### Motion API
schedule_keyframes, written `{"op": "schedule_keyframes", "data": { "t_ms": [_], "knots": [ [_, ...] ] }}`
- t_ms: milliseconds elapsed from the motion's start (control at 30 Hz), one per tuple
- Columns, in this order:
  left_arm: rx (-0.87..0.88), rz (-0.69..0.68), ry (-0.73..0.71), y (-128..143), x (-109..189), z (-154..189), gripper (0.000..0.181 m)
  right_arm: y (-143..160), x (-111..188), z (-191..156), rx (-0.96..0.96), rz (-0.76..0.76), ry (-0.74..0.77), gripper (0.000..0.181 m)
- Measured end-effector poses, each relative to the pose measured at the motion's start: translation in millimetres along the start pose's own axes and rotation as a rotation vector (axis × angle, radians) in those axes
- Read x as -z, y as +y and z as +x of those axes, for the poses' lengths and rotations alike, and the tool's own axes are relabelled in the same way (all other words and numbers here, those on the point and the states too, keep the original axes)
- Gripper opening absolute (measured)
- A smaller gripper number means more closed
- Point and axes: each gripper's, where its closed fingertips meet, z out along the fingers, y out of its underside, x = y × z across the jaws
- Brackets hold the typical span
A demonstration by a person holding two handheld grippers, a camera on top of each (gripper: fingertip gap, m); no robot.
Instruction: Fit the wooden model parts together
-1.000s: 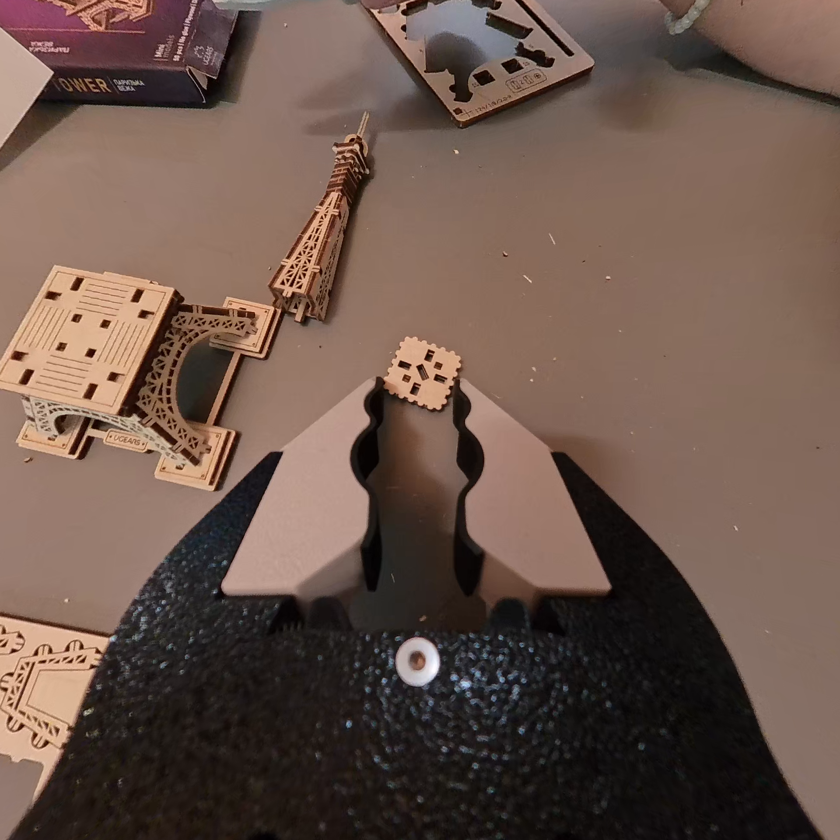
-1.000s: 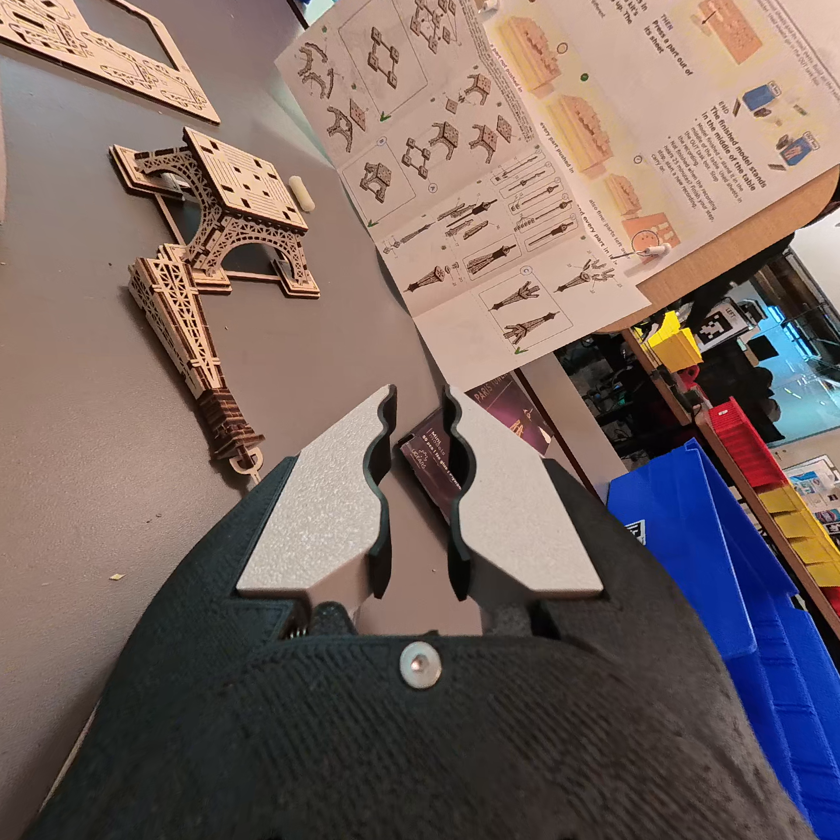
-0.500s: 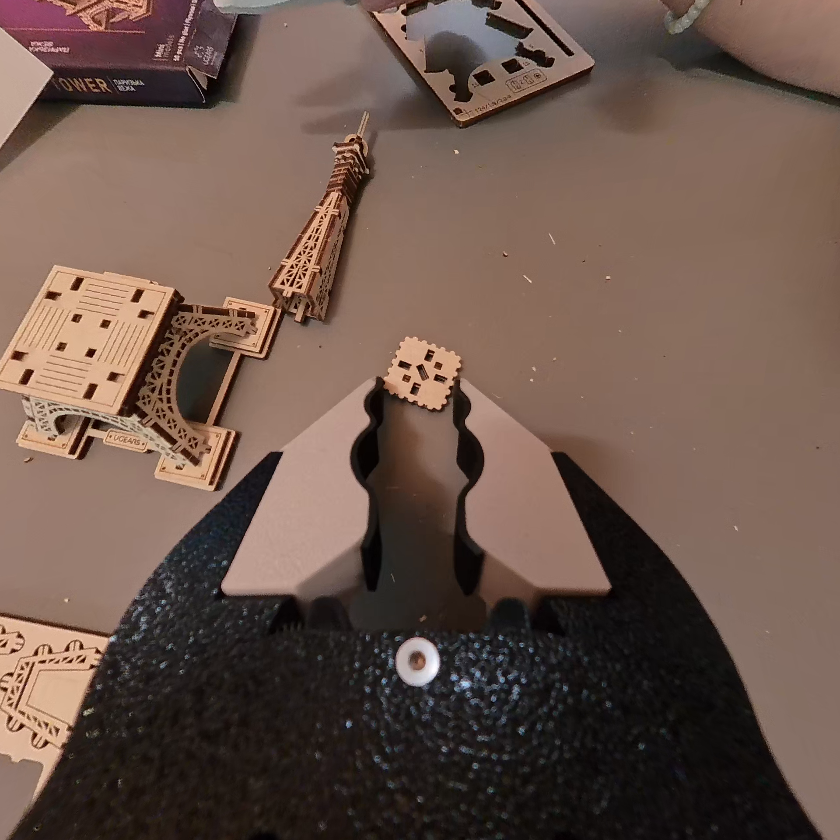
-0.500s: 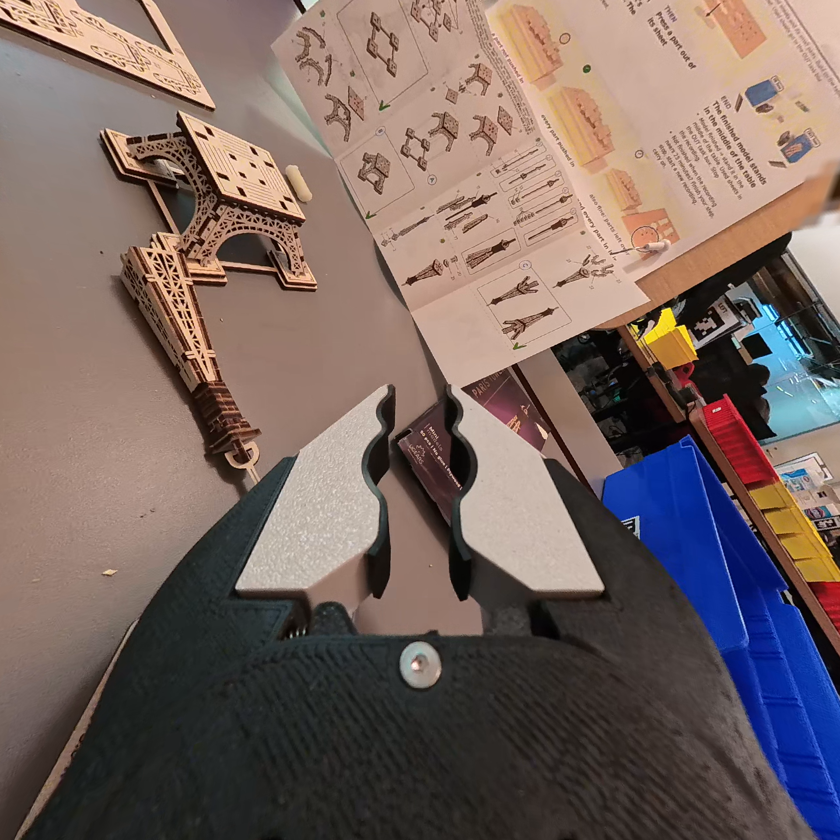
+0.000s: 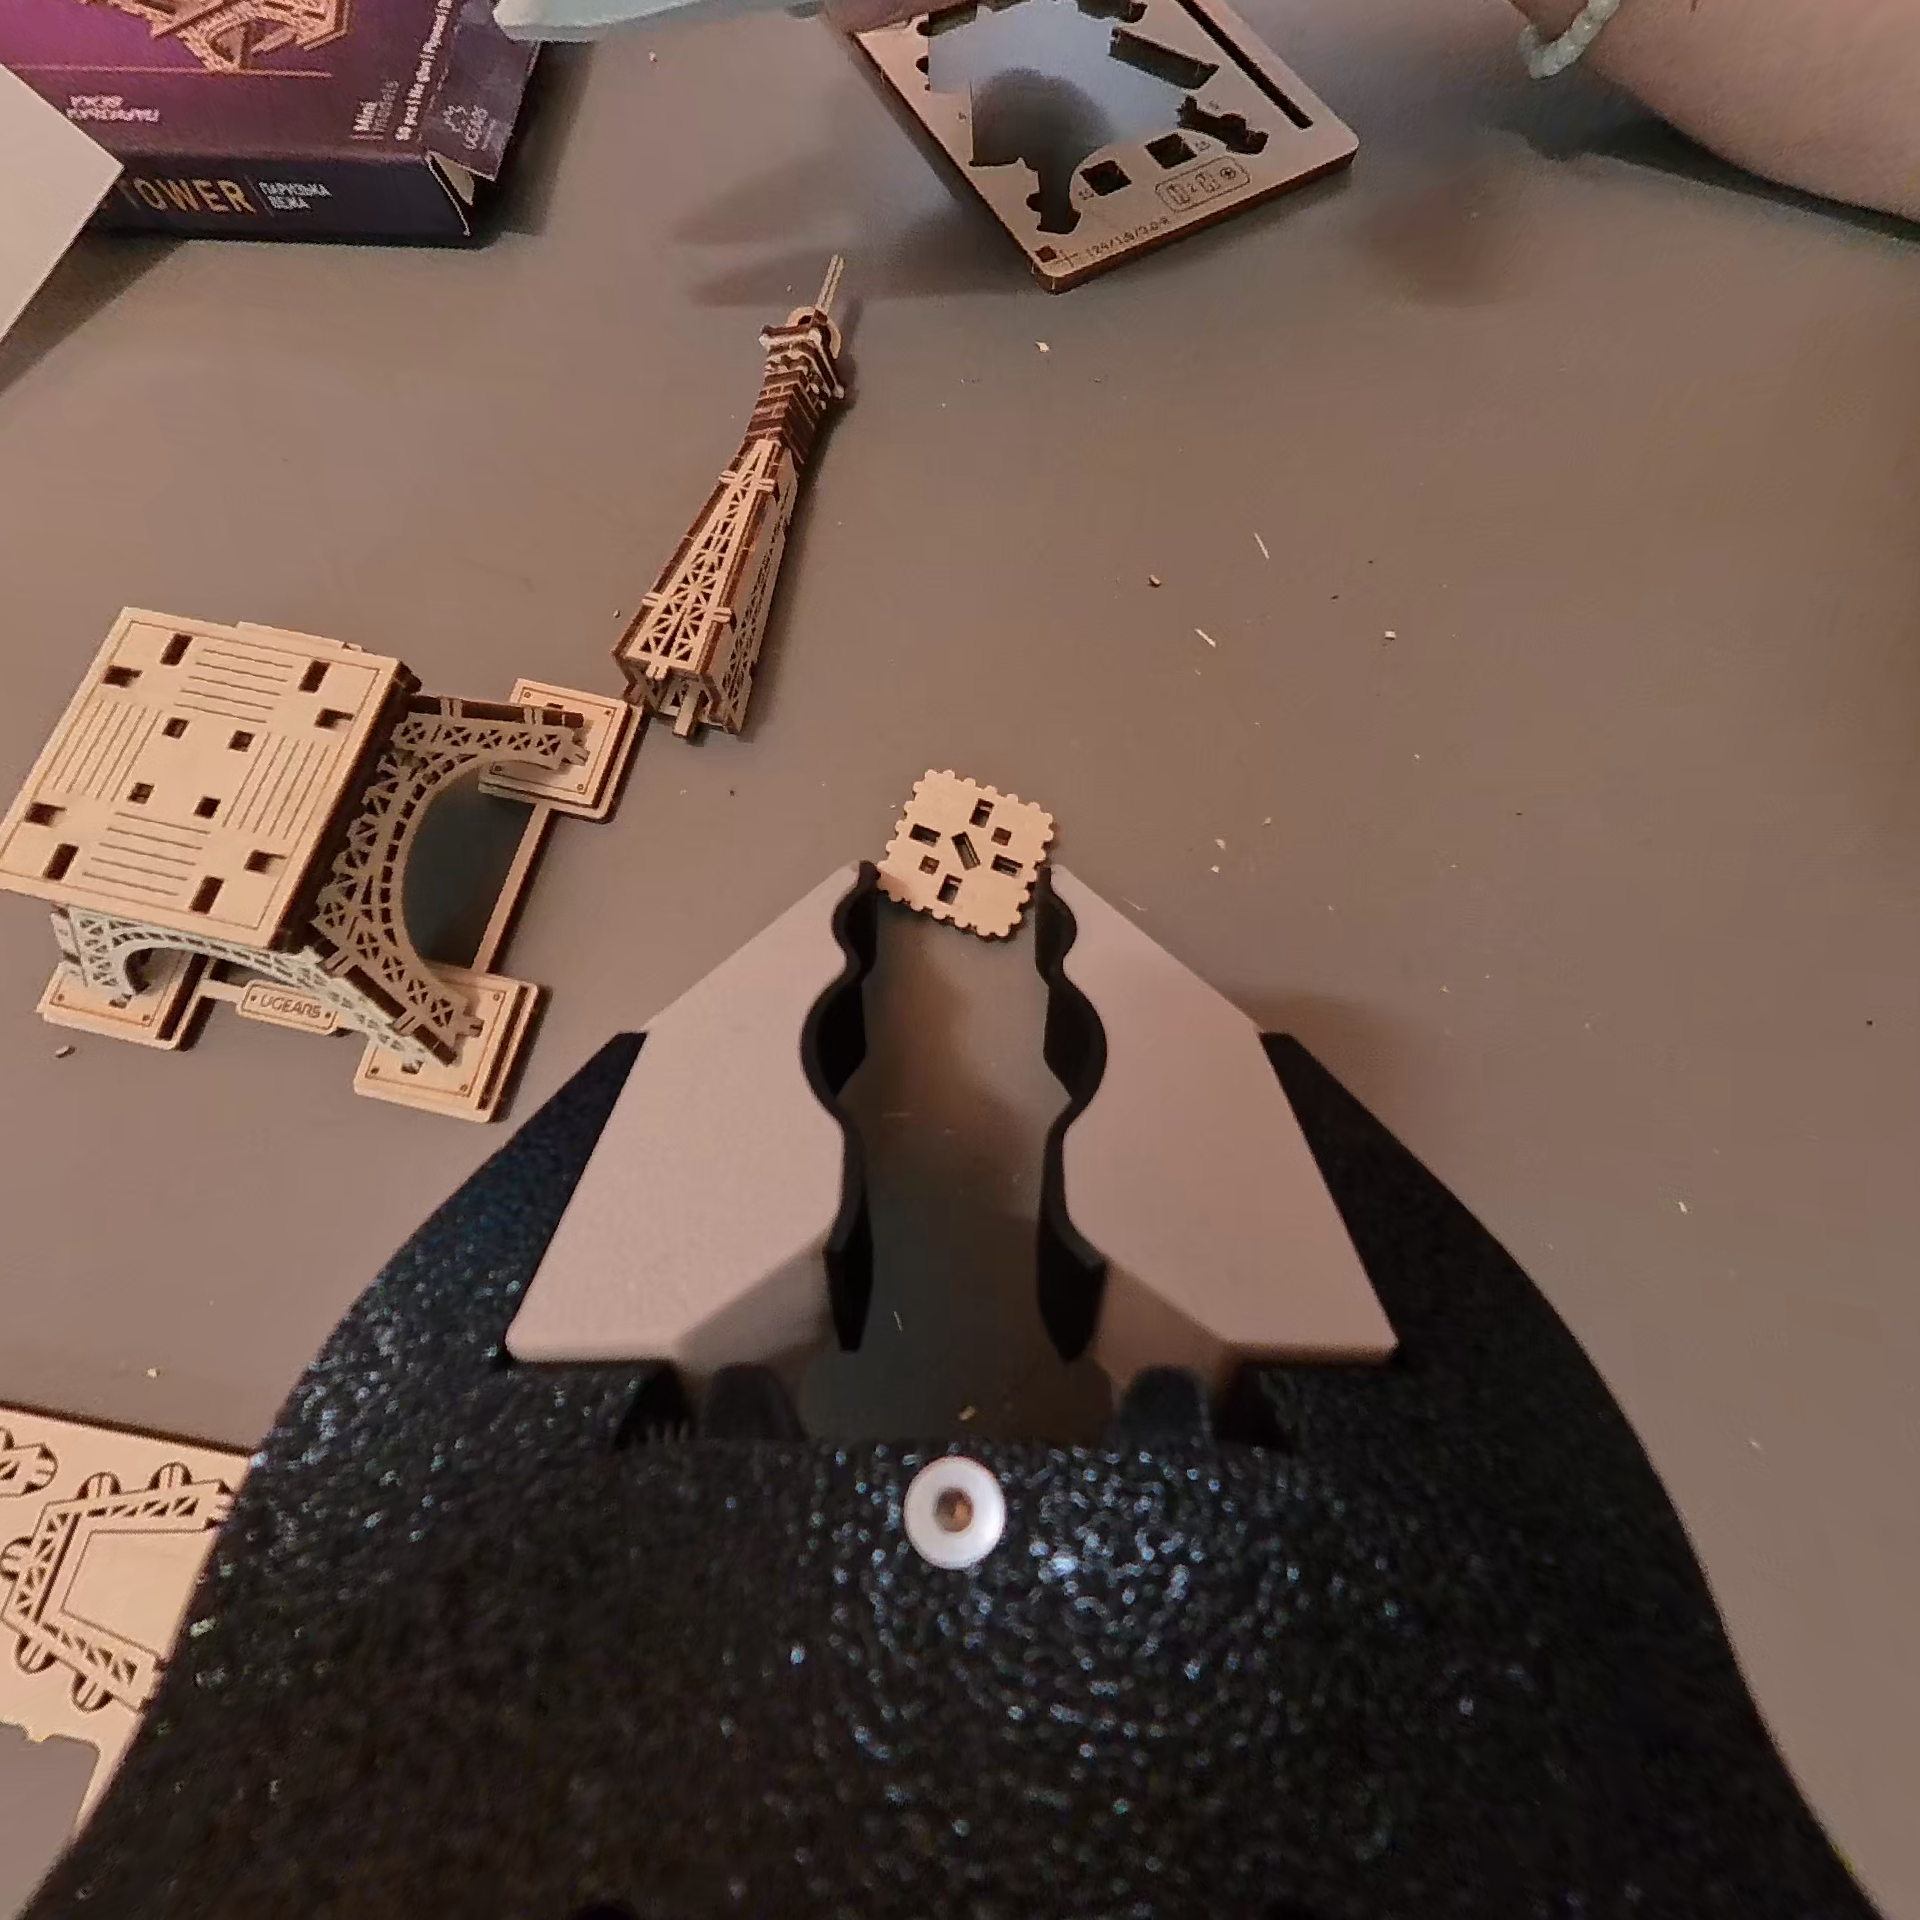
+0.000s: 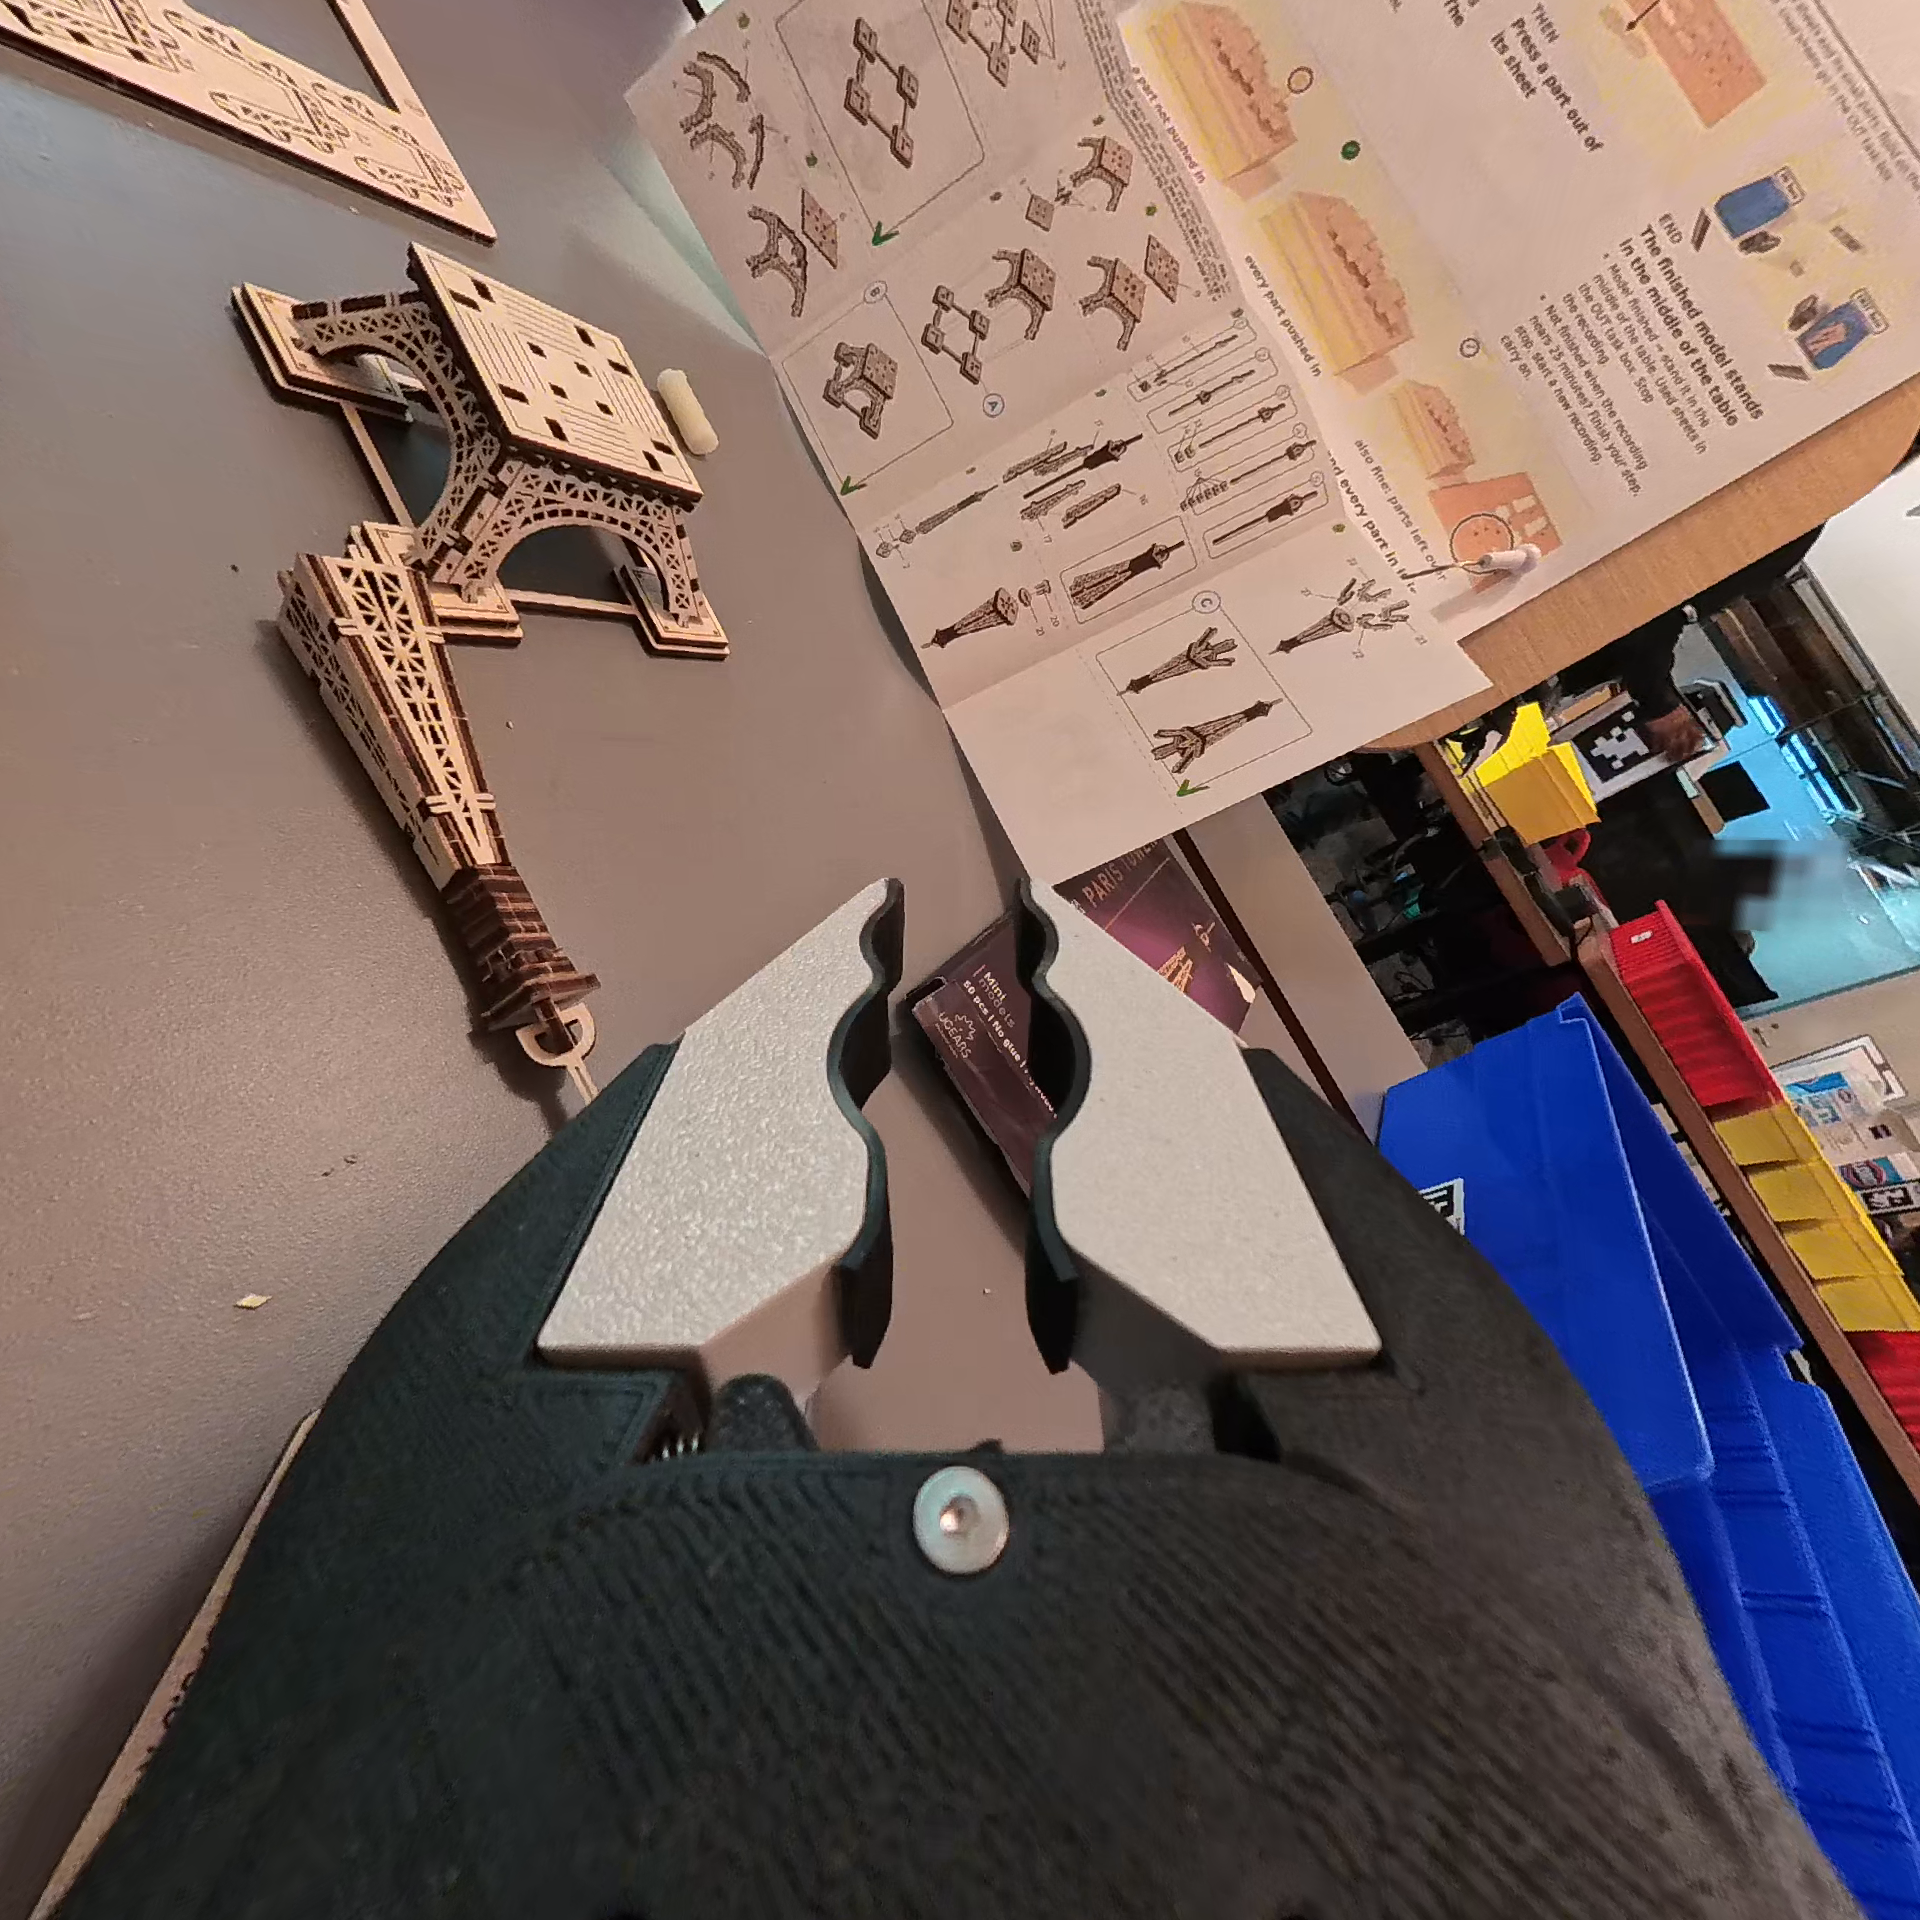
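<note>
Grey table [image 5: 1455, 727] with wood crumbs; blue bins [image 6: 1621, 1299] beside it.

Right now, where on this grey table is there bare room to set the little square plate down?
The widest bare patch is right of the small square plate, below the punched-out sheet. A narrower strip lies between the spire and the purple box. The left is crowded by the arched base.

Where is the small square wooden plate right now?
In the left wrist view, the small square plate sits between the left gripper fingertips, over the grey table, right of the tower spire.
</note>
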Motion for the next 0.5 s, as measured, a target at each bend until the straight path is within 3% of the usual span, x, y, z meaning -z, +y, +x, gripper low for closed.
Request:
{"op": "schedule_keyframes", "data": {
  "t_ms": [133, 267, 367, 500],
  "knots": [
    [-0.002, 0.005, 0.006, -1, 1, 1, 0.029, 0, 1, 1, 0.003, -0.003, 0.009, 0.019],
    [0.036, 0.129, -0.087, -13, 18, -19, 0.042, 1, 2, 1, -0.011, -0.006, 0.011, 0.019],
    [0.103, 0.187, -0.26, -9, 45, -56, 0.041, 2, 2, 3, -0.013, -0.017, 0.028, 0.019],
    [0.264, 0.297, -0.707, 7, 119, -126, 0.031, 17, 1, 10, -0.044, -0.095, 0.063, 0.019]
  ]
}}
